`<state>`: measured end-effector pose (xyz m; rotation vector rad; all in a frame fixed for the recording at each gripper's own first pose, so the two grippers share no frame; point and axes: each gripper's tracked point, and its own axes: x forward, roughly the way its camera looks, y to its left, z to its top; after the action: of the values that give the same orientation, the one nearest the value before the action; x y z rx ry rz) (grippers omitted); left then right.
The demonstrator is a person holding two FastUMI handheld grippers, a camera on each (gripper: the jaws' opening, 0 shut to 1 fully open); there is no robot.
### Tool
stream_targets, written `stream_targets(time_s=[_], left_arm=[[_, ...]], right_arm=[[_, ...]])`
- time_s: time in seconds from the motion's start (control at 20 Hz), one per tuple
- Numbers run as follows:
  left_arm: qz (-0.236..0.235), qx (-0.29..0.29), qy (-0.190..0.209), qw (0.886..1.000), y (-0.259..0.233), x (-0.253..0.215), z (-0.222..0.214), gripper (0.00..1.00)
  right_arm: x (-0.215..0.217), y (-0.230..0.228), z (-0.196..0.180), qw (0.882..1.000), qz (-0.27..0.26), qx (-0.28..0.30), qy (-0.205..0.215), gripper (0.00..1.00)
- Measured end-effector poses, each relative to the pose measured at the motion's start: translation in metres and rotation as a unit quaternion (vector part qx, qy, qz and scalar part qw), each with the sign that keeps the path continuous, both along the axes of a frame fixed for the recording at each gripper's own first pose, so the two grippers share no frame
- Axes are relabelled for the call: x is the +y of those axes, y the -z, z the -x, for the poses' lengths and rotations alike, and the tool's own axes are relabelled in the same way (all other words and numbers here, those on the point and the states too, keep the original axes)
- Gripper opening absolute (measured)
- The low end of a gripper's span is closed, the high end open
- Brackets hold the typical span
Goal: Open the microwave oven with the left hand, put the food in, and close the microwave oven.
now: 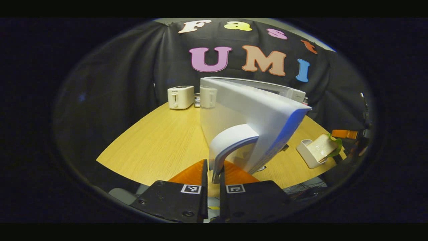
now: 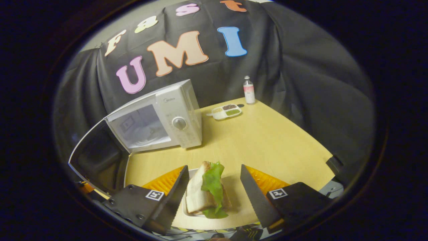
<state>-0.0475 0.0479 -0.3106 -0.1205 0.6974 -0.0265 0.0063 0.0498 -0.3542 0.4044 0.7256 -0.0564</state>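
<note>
The white microwave stands at the back left of the wooden table, and its door is swung wide open, showing the lit cavity. My left gripper is shut on the lower end of the curved door handle. A sandwich with lettuce lies in a small white tray at the table's near edge. My right gripper is open, one finger on each side of the sandwich. I cannot tell if either finger touches it.
A white toaster stands at the far left corner of the table. To the right of the microwave, a divided dish of grains and a small bottle stand near the back edge. Black cloth walls surround the table.
</note>
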Motion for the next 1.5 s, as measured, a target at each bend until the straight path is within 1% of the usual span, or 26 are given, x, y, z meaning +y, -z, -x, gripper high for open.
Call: stream_targets(time_s=[0.1, 0.15, 0.2, 0.25, 0.35, 0.4, 0.55, 0.75, 0.85, 0.9, 1.0, 1.05, 1.1, 1.15, 1.25, 1.3, 1.35, 1.4, 1.45, 1.5], left_arm=[[0.0, 0.008, -0.026, 1.0, 0.0, 0.013, 0.002, 0.18], [0.003, 0.01, -0.04, 0.999, 0.0, 0.019, 0.005, 0.22], [0.005, 0.015, -0.05, 0.999, 0.001, 0.023, 0.007, 0.41], [0.004, 0.018, -0.058, 0.998, 0.002, 0.029, 0.009, 0.49], [0.003, 0.017, -0.067, 0.998, -0.001, 0.034, 0.014, 0.86], [-0.001, 0.016, -0.069, 0.997, -0.001, 0.037, 0.015, 0.9], [-0.005, 0.01, -0.075, 0.997, -0.01, 0.038, 0.02, 0.9], [-0.002, -0.014, -0.093, 0.996, -0.036, 0.045, 0.02, 0.91], [-0.012, -0.023, -0.098, 0.995, -0.048, 0.052, 0.025, 0.93], [-0.02, -0.024, -0.098, 0.995, -0.053, 0.056, 0.028, 0.97], [-0.046, -0.042, -0.102, 0.993, -0.069, 0.067, 0.032, 1.0], [-0.058, -0.053, -0.105, 0.991, -0.078, 0.072, 0.034, 0.99], [-0.068, -0.062, -0.108, 0.99, -0.087, 0.077, 0.035, 0.98], [-0.073, -0.069, -0.112, 0.989, -0.095, 0.08, 0.037, 0.97], [-0.074, -0.089, -0.124, 0.986, -0.113, 0.088, 0.039, 0.97], [-0.071, -0.1, -0.129, 0.984, -0.123, 0.091, 0.038, 0.94], [-0.067, -0.114, -0.136, 0.982, -0.133, 0.093, 0.037, 0.96], [-0.065, -0.126, -0.145, 0.979, -0.144, 0.096, 0.036, 0.96], [-0.063, -0.139, -0.152, 0.977, -0.152, 0.099, 0.036, 0.96], [-0.059, -0.151, -0.156, 0.974, -0.163, 0.1, 0.035, 0.96]], right_arm=[[0.004, 0.011, 0.002, 1.0, -0.002, 0.014, 0.0, 0.97], [0.006, 0.016, 0.003, 1.0, -0.008, 0.022, 0.003, 0.98], [0.008, 0.022, 0.004, 0.999, -0.016, 0.032, 0.006, 0.98], [0.012, 0.027, 0.005, 0.999, -0.024, 0.041, 0.009, 0.98], [0.018, 0.037, 0.011, 0.998, -0.035, 0.06, 0.012, 0.98], [0.019, 0.04, 0.014, 0.997, -0.039, 0.067, 0.013, 0.98], [0.025, 0.046, 0.019, 0.995, -0.053, 0.079, 0.013, 0.97], [0.031, 0.052, 0.02, 0.994, -0.059, 0.091, 0.01, 0.95], [0.034, 0.048, 0.021, 0.994, -0.058, 0.09, 0.003, 0.78], [0.036, 0.047, 0.021, 0.994, -0.058, 0.087, -0.005, 0.75], [0.033, 0.039, 0.021, 0.996, -0.045, 0.077, -0.015, 0.75], [0.037, 0.04, 0.021, 0.996, -0.041, 0.077, -0.028, 0.63], [0.04, 0.038, 0.019, 0.996, -0.036, 0.07, -0.039, 0.63], [0.042, 0.033, 0.015, 0.996, -0.035, 0.064, -0.042, 0.46], [0.051, 0.027, 0.019, 0.995, -0.051, 0.073, -0.052, 0.45], [0.051, 0.021, 0.016, 0.995, -0.062, 0.07, -0.047, 0.45], [0.05, 0.019, 0.013, 0.995, -0.065, 0.068, -0.04, 0.44], [0.047, 0.019, 0.016, 0.995, -0.061, 0.075, -0.034, 0.31], [0.045, 0.02, 0.014, 0.995, -0.056, 0.077, -0.032, 0.31], [0.046, 0.017, 0.013, 0.996, -0.052, 0.07, -0.031, 0.28]])
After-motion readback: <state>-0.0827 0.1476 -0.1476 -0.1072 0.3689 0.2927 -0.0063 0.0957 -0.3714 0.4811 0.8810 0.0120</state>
